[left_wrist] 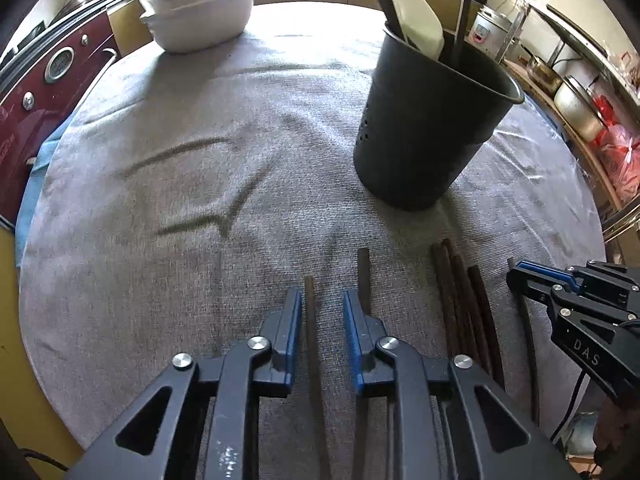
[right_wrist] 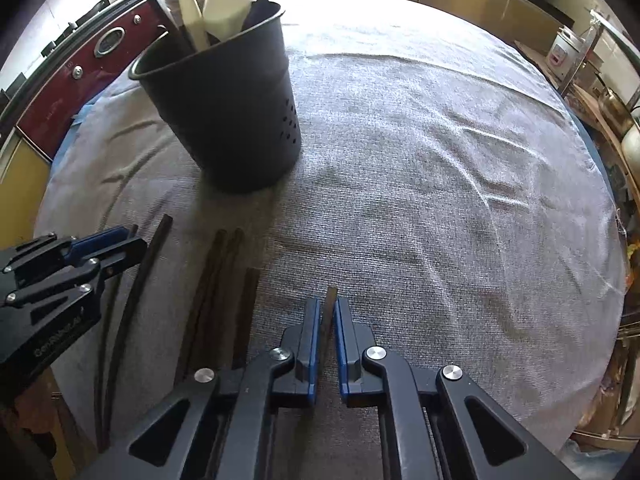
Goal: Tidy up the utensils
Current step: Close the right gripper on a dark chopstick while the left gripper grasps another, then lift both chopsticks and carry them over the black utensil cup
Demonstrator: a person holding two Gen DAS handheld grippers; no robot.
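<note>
A black utensil holder (left_wrist: 432, 120) stands on the grey cloth and holds white spatulas (left_wrist: 420, 24); it also shows in the right wrist view (right_wrist: 228, 108). Several dark chopsticks (left_wrist: 464, 300) lie at the near edge. My left gripper (left_wrist: 322, 300) is open, low over the cloth, with one dark chopstick (left_wrist: 310, 320) between its fingers and another (left_wrist: 364, 276) beside the right finger. My right gripper (right_wrist: 328, 308) is shut on a brown chopstick (right_wrist: 330, 308). More chopsticks (right_wrist: 224, 292) lie to its left.
A white bowl stack (left_wrist: 200, 12) sits at the far side of the round table. A dark red appliance (left_wrist: 48, 92) stands to the left. Shelves with pots (left_wrist: 576, 92) run along the right. The cloth (right_wrist: 440, 184) has wrinkles.
</note>
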